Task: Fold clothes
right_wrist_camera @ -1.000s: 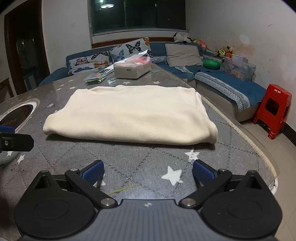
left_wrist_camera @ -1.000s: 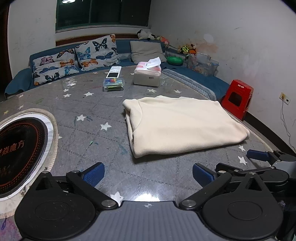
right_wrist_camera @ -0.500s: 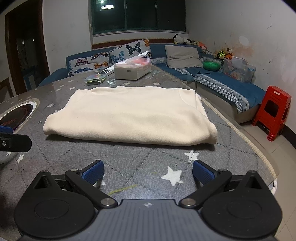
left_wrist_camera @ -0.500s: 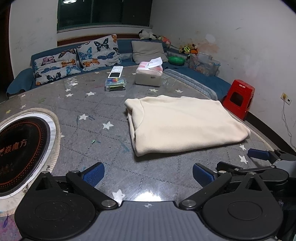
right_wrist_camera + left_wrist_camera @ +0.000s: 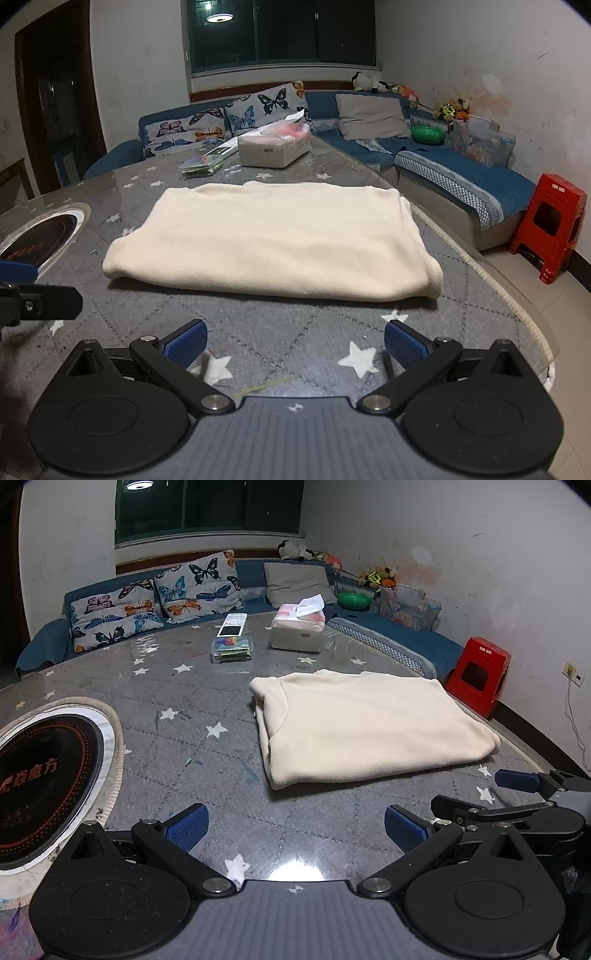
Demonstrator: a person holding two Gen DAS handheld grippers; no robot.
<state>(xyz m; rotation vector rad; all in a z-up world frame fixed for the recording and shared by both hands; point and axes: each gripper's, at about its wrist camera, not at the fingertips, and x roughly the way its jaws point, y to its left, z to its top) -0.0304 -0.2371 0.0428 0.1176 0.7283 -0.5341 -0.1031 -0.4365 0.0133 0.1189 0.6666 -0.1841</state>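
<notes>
My left gripper [image 5: 293,821] hangs above the worktop [image 5: 192,746] at the bottom of its frame, fingers [image 5: 187,823] spread wide and holding nothing. My right gripper [image 5: 294,341] is in the same condition at the bottom of its own frame: fingers [image 5: 405,344] parted, nothing between them. Its tips also show at the lower right of the left view, pointing left.

The cloth [image 5: 365,723] is cream, folded into a thick rectangle and lying flat on the worktop. In the left view it sits right of centre; in the right view [image 5: 277,240] it fills the middle of the frame, its long folded edge facing me. Neither gripper touches it; bare star-patterned surface lies between the fingers and its near edge.

A round hob [image 5: 44,782] is set into the worktop at the left edge of the left view. Beyond the cloth, upper centre, stand a tissue box [image 5: 298,629] and a small clear case [image 5: 232,649] with a remote [image 5: 232,624] on top. A red stool [image 5: 478,675] stands on the floor at the right, beside the sofa [image 5: 399,635].
</notes>
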